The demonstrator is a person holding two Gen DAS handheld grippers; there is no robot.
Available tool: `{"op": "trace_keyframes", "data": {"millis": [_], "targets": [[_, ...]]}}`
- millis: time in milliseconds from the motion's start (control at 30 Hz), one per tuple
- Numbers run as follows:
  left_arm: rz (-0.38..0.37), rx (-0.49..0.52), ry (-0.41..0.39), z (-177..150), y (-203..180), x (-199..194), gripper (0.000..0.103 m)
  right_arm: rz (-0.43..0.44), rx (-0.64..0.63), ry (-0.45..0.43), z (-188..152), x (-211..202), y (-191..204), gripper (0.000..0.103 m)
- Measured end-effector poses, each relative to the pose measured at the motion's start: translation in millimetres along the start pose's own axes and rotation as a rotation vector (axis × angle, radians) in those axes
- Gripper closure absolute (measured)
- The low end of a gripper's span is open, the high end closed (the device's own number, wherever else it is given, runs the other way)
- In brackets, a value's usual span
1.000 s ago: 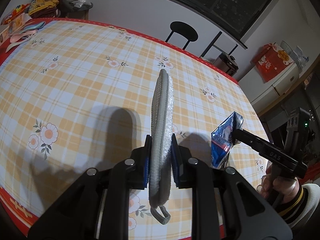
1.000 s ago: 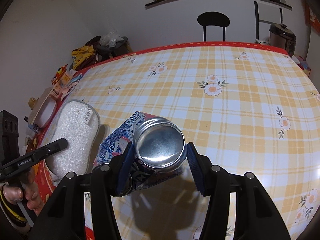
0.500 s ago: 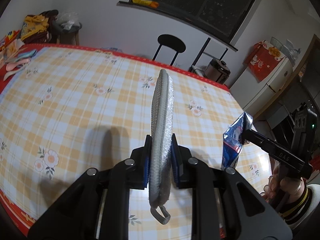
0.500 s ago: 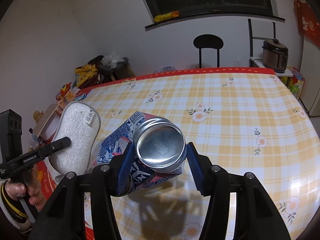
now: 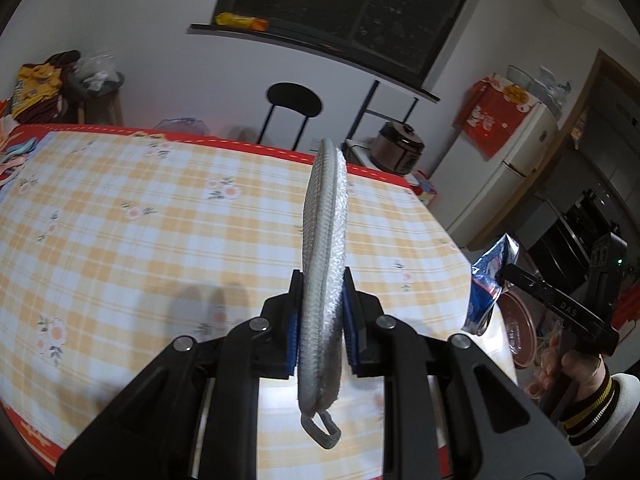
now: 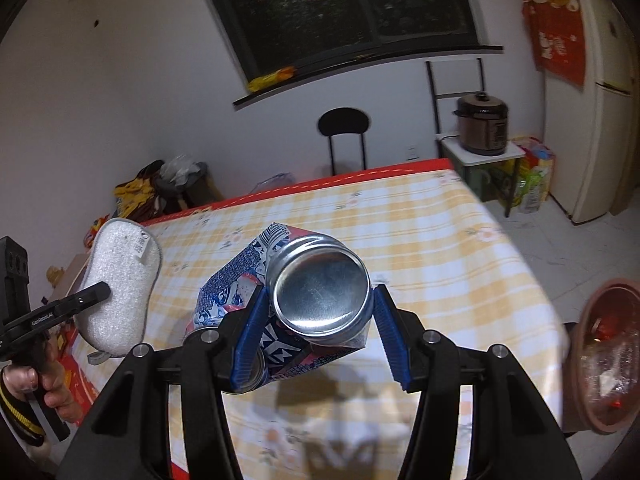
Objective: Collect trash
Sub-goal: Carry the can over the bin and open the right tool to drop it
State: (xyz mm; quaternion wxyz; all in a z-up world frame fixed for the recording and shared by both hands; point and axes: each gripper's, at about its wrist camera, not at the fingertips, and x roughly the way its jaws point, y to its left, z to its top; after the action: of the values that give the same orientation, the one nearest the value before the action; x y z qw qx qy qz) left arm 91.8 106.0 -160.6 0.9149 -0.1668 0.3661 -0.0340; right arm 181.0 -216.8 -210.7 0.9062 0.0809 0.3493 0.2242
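My right gripper [image 6: 316, 320] is clamped on a crushed blue-and-white drink can [image 6: 320, 294], centre of the right wrist view. Its long axis runs away from the lens, silver base toward me; the far end is hidden behind the base, and the crumpled print is too distorted to read. A second round metal rim shows low between the pads [image 6: 248, 332], though I cannot tell whether it belongs to the same can.

My left gripper [image 5: 320, 316] is squeezed shut on a grey scrub pad [image 5: 324, 256], held edge-on, its length pointing up and away at frame centre, a loop hanging at its near end. Its flat face shows only in the right wrist view, at left.

Below both lies a table [image 5: 140, 220] in a yellow plaid, flower-printed cloth with red border, blurred toward the edges. Beyond it, a black chair [image 5: 294, 106] against a white wall, a dark window [image 6: 340, 8] above, a rice cooker [image 6: 482, 124] and a fridge [image 6: 600, 100] at right. A reddish-brown bin [image 6: 604, 364] at lower right is partly cut off.
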Motion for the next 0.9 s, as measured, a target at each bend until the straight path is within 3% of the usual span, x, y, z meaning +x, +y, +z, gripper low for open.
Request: {"op": "trace_keyframes", "data": {"millis": [433,833,867,900], "targets": [[-0.076,0.07,0.03,-10.1,-104.4,38.8,0.082,-0.274,0.118,-0.053,-11.6,-94.8,-175.9,0.05],[-0.104,0.131,0.067,-22.8,-174.8,70.3,0.082,-0.51,0.217,0.075,-34.5,-109.2,-308.7,0.049],[-0.107,0.136,0.07,-23.6,-179.8,73.0,0.082,-0.527,0.228,0.081,-36.7,-109.2,-314.2,0.047],[-0.111,0.139,0.073,-24.4,-184.3,75.7,0.082,-0.538,0.235,0.086,-38.4,-110.1,-317.4,0.037]]}}
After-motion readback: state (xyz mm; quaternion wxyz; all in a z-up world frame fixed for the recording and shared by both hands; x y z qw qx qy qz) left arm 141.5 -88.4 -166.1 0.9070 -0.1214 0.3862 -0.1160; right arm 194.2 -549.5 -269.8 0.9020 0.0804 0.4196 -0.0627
